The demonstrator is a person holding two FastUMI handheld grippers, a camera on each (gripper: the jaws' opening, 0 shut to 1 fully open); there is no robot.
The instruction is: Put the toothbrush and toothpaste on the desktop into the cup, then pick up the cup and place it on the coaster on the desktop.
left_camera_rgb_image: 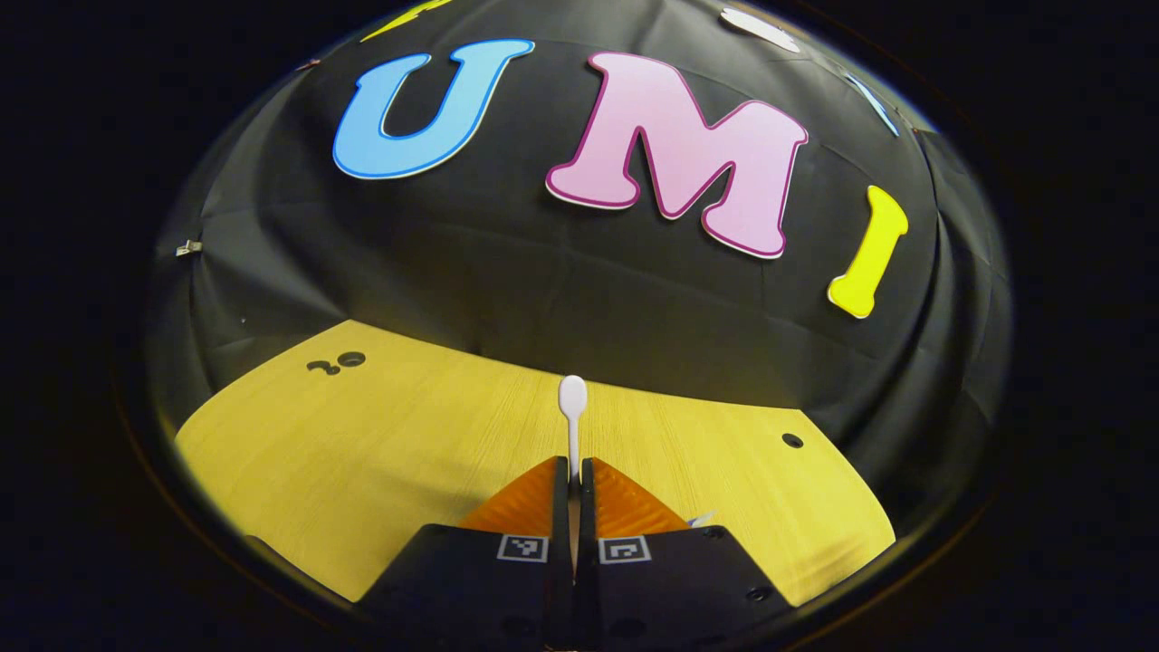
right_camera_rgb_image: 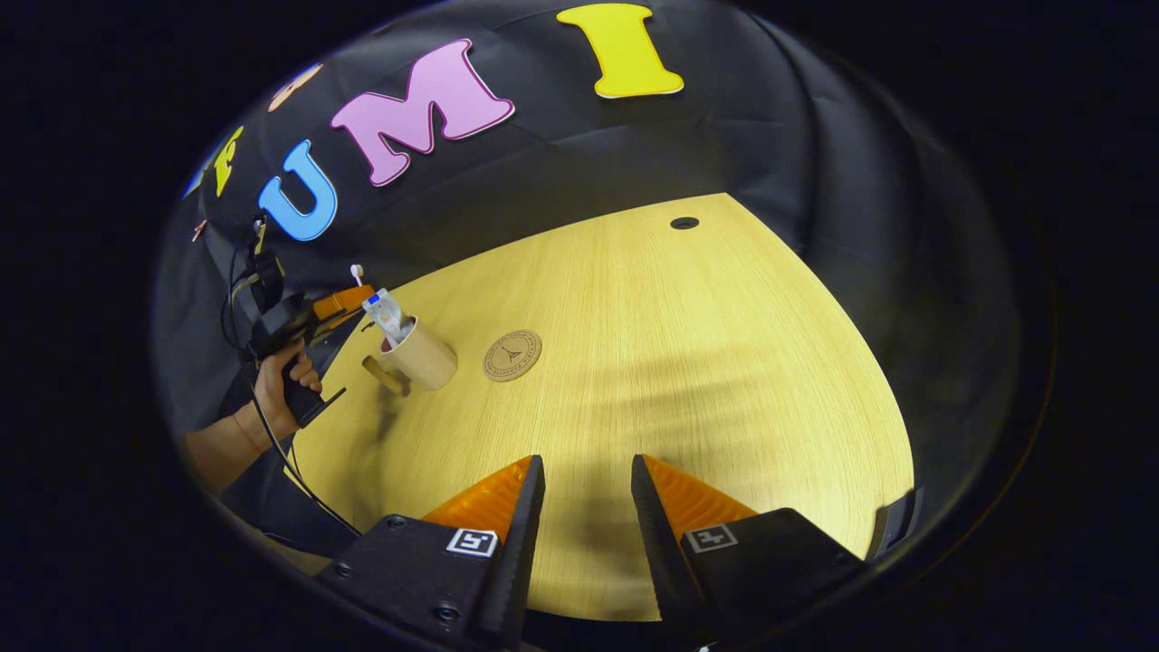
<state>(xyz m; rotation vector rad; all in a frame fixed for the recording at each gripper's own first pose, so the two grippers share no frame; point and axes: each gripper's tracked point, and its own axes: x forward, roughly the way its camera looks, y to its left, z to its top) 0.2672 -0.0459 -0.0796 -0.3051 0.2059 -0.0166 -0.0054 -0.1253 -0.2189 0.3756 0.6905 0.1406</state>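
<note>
Pale wood-grain desktop [right_camera_rgb_image: 688, 380], backed and flanked by creased black cloth wall [left_camera_rgb_image: 579, 272]. Small round dark hole [right_camera_rgb_image: 684, 223] near the far edge of the wood in the right gripper view; in the left gripper view, one hole [left_camera_rgb_image: 792, 441] toward the right side and a pair of dark holes [left_camera_rgb_image: 337, 362] at far left.

On the desktop in the right gripper view, a tan cup [right_camera_rgb_image: 419, 360] with a handle on its near-left side, standing upright. Toothpaste [right_camera_rgb_image: 387, 315] tube inside it, sticking out past the rim and leaning left. Just right of the cup, apart from it, a round brown coaster [right_camera_rgb_image: 512, 355] lying flat with a printed design, nothing on it.

Left gripper [left_camera_rgb_image: 574, 507] clenched on the white toothbrush [left_camera_rgb_image: 572, 407], both fingers pressed on the handle, the rounded end poking forward above the wood. Seen farther off in the right gripper view, held by a hand [right_camera_rgb_image: 282, 380] up and left of the cup, toothbrush end raised above it.

Right gripper [right_camera_rgb_image: 587, 516] spread apart, holding nothing, low over bare wood, well apart from cup and coaster.
</note>
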